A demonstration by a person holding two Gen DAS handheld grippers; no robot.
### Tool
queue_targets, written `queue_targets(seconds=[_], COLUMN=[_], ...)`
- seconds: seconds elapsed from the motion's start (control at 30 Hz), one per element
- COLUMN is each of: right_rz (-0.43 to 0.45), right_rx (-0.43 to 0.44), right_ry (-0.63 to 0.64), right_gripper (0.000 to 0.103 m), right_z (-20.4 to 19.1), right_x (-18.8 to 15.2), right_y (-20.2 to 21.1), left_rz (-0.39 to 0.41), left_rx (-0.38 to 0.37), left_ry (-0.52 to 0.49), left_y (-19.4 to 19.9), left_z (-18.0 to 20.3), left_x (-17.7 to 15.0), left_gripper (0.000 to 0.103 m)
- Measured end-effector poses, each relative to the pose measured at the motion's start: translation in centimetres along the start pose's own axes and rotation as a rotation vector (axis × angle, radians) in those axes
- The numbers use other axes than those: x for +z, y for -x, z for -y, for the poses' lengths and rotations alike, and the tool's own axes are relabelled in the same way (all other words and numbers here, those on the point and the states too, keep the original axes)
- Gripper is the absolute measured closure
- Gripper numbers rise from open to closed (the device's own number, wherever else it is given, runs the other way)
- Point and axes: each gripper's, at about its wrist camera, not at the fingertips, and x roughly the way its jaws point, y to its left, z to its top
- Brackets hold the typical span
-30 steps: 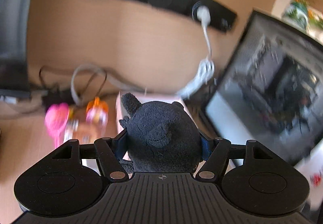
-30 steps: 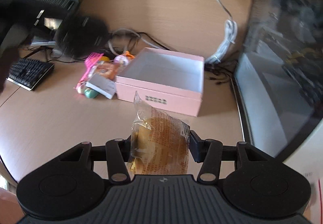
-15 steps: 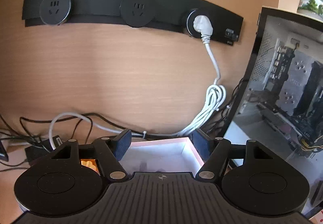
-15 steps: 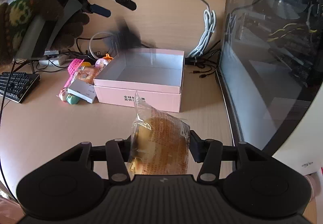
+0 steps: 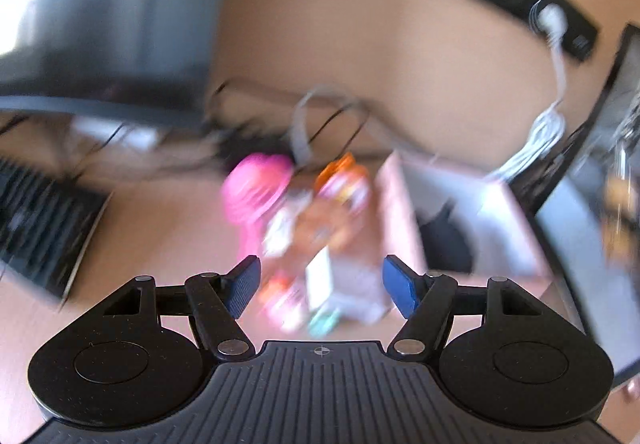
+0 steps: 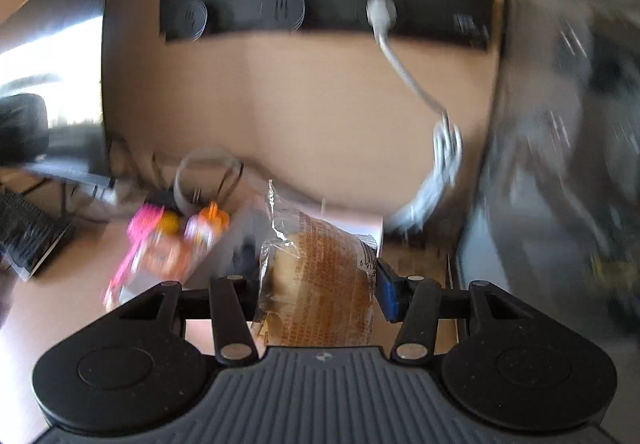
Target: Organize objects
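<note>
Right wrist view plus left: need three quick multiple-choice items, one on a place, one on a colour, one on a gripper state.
1. Where does the pile of small toys lie relative to the pink box in the left wrist view?
A. to its left
B. inside it
C. on top of the keyboard

2. What colour is the plug in the wall socket strip?
A. red
B. white
C. black

3. What is the state of the right hand-held gripper?
A. open and empty
B. shut on a wrapped bun
C. shut on a cable

Answers:
1 A: the toys sit on the desk beside the box's left wall.
2 B: the plug and its cable look white against the black strip.
3 B: the wrapped bun sits clamped between its pads.
</note>
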Motion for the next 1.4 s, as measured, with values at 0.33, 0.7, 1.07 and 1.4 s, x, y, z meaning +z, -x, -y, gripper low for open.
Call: queue_targets(seconds=[0.33, 0.7, 1.07, 1.4], right_rz=[0.024, -0.118, -0.237, -0.285], right_rx=[0.027, 0.041, -0.024, -0.047], right_ry=[-0.045, -0.008, 0.027, 0.004], right_gripper=[0.008, 0.000, 0.000, 0.000], right_z=[-0.5, -1.1, -1.9, -1.3], right_x=[1.9, -5.0, -8.8, -10.7], right_y=[-5.0, -2.3, -0.6, 0.2], left_rz=[-0.085, 0.006, 0.021, -0.242], left_rx=[0.069, 0.045, -0.030, -0.208], left_ry=[-0.118, 0.083, -0.245, -0.163], left_y=[0.1, -6.6, -13.1, -13.9], left_z=[-1.1, -3.2, 3.0, 0.4], left_x=[-4.1, 3.9, 5.8, 4.4], left_gripper=[0.031, 0.031, 0.033, 0.036])
